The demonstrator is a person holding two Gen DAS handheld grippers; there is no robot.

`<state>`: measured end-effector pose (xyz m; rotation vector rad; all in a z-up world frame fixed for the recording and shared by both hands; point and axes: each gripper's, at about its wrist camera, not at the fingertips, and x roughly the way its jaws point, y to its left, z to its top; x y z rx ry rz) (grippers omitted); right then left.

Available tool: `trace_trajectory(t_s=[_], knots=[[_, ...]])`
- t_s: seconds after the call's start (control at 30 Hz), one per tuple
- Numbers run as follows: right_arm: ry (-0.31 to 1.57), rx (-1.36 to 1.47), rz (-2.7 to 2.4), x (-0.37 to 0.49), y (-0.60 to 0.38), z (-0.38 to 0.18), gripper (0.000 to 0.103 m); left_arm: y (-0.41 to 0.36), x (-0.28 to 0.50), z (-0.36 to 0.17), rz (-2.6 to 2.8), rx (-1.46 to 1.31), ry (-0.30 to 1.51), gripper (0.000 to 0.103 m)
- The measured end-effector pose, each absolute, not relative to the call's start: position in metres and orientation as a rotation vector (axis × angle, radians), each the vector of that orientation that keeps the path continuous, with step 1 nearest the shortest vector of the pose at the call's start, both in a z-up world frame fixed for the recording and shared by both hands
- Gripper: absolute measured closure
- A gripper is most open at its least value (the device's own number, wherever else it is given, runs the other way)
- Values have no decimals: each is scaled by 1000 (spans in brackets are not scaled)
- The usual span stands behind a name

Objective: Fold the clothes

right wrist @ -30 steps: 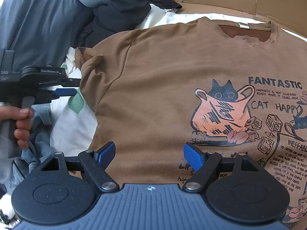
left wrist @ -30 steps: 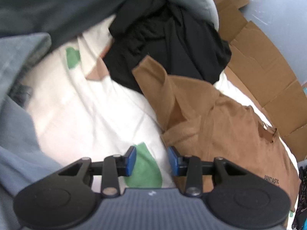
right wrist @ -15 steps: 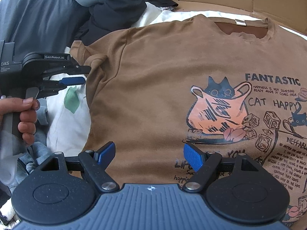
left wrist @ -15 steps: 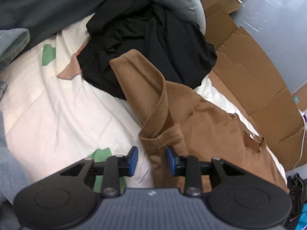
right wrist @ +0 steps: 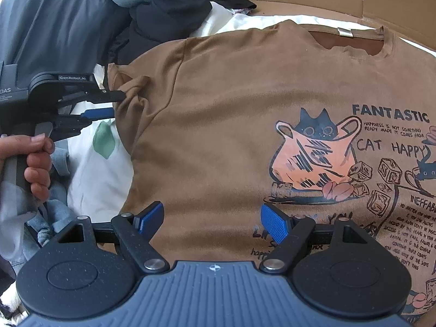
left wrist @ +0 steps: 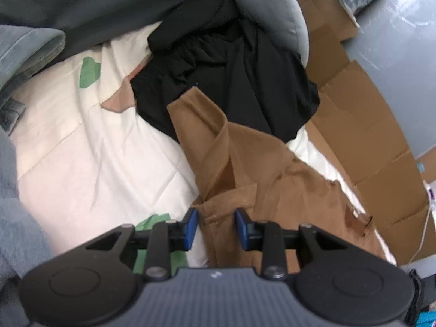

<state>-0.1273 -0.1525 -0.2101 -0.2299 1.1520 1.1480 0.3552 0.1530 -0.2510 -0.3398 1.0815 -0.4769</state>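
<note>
My left gripper [left wrist: 215, 227] half-closed, jaws just narrowing around the bunched sleeve [left wrist: 218, 169] of the brown printed cotton T-shirt [right wrist: 245, 125], pads not yet pressing, shirt flat on the white patterned sheet [left wrist: 95, 158], my right gripper [right wrist: 212, 218] wide open, empty above its hem

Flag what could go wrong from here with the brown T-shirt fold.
1. The left gripper has been closing around the bunched sleeve of the brown T-shirt; its fingers show a gap to the cloth, so the grab may catch a single layer and slip.
2. The sleeve tip lies against the black garment; dragging it could snag that pile.
3. The right gripper hangs open over the shirt body, pinning nothing, so a pull may shift the whole shirt.
</note>
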Motion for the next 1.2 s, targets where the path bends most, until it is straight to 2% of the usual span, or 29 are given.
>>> trace_trajectory(t_s=[0.33,0.67,0.77,0.8,0.83,0.9,1.2], knots=[[1146,-225,1154,-125,-152,-208,20,183,357,-246,-389,-514,1059,71],[1145,-237,1168,-129,-152,-208,20,183,361,-267,-372,-640,1119,71],[1143,-234,1165,-127,-152,-207,20,180,364,-273,-367,-656,1124,76],[1143,-233,1164,-126,-152,-207,20,179,364,-275,-368,-664,1125,80],[1142,-232,1165,-126,-152,-207,20,178,365,-276,-369,-668,1128,88],[1141,-231,1168,-126,-151,-206,20,176,365,-276,-376,-670,1132,94],[1128,-220,1197,-126,-143,-202,20,204,349,-248,-321,-687,1065,97]])
